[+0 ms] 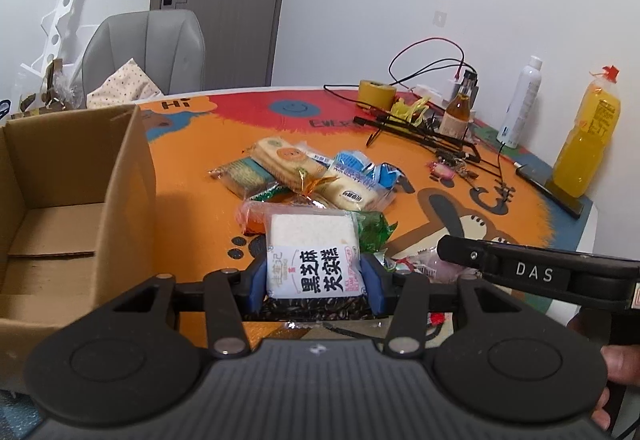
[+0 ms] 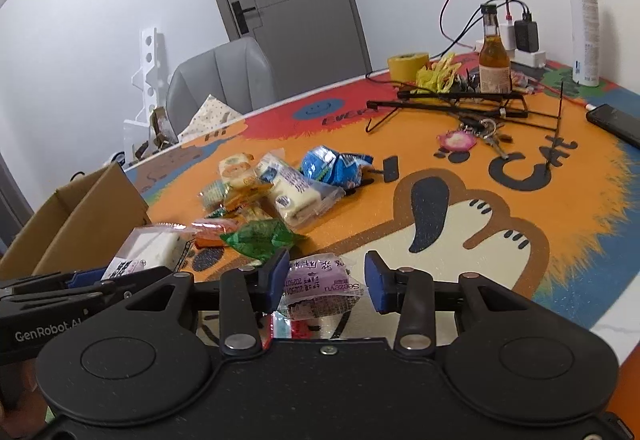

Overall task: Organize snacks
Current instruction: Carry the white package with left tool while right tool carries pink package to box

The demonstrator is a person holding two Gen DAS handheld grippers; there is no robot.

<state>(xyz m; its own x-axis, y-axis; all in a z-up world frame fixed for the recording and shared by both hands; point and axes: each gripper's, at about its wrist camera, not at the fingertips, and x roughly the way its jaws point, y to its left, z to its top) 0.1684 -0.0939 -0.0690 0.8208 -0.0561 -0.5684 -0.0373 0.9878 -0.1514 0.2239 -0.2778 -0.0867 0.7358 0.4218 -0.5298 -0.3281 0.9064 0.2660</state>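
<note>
On the orange cartoon mat [image 2: 560,199], your left gripper [image 1: 316,280] pinches the white sesame cake packet [image 1: 314,260] beside the cardboard box [image 1: 80,199], while your right gripper [image 2: 326,280] gapes around a pink packet [image 2: 320,286].

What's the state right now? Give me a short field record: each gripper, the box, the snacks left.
left gripper: jaws shut on the white rice cake packet
right gripper: jaws open around the purple packet, not clamped
cardboard box: on the left gripper's left, open, nothing visible inside
snack pile: loose on the table mat, including green packet and blue packet
</note>
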